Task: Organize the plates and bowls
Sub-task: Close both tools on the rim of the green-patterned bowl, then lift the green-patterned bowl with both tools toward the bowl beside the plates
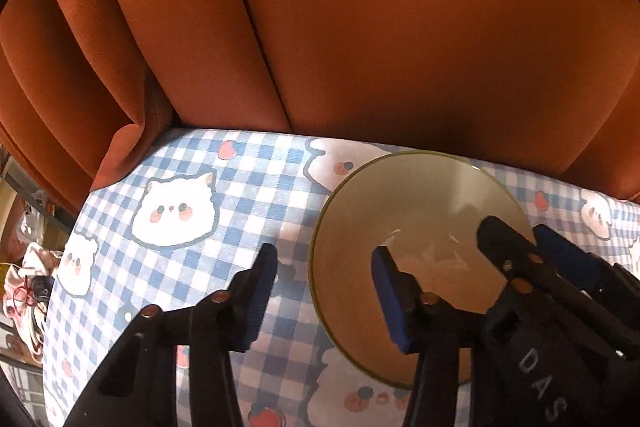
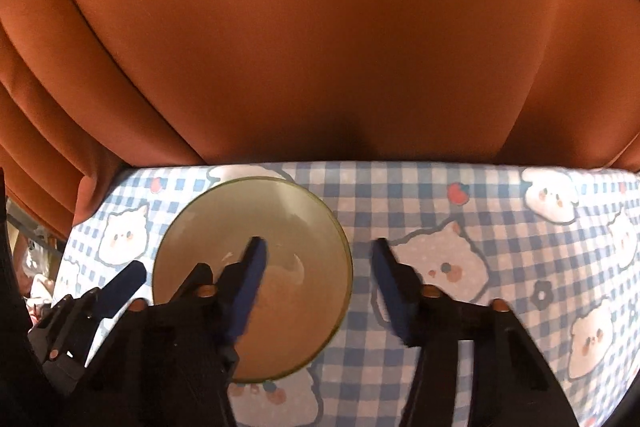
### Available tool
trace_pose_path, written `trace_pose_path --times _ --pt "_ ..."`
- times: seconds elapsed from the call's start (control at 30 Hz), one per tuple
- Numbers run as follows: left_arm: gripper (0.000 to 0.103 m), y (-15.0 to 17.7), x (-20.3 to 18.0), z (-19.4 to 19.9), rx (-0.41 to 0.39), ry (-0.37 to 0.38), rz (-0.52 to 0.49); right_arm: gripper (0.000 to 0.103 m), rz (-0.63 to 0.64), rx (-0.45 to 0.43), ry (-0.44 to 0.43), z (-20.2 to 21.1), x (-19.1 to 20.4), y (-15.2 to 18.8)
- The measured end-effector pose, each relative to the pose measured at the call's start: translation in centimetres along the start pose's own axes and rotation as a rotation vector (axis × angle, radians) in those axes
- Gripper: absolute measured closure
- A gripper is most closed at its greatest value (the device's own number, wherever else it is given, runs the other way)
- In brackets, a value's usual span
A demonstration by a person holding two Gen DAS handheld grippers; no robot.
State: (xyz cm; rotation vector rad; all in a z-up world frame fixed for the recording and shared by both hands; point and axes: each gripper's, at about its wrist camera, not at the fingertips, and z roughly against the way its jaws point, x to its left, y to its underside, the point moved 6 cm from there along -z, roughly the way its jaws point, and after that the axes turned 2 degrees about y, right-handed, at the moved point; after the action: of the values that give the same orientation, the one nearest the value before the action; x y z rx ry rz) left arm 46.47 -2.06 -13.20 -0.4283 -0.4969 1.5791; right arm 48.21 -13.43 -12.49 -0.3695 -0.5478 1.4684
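Two tongs astride bowl rim

Passage along the far table edge is blocked by the orange curtain. The checked tablecloth is left bare to the right of the bowl. The left side is occupied by both grippers.

Orange curtain behind blue checked animal-print tablecloth

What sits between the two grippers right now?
The bowl: left gripper straddles its left rim, right gripper its right rim. Both wrist views show it on the checked tablecloth.
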Motion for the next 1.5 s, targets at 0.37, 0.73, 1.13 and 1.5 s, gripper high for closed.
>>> trace_pose_path --times 0.37,0.73,1.13,1.5 --pt "0.076 -0.1 -0.8 -1.7 0.018 -0.001 -0.018 0.08 -0.013 0.037 -0.016 -2.4 -0.6 0.0" --pt "0.079 -0.2 -0.7 -1.9 0.026 -0.015 -0.03 0.084 0.005 0.056 -0.026 -3.4 0.1 0.2" --pt "0.079 0.1 -0.2 0.4 0.021 -0.011 -0.027 0.086 0.023 0.042 -0.022 -0.4 0.4 0.5" --pt "0.079 0.2 1.1 5.2 -0.028 0.019 -0.028 0.086 0.019 -0.008 -0.005 4.6 2.0 0.5"
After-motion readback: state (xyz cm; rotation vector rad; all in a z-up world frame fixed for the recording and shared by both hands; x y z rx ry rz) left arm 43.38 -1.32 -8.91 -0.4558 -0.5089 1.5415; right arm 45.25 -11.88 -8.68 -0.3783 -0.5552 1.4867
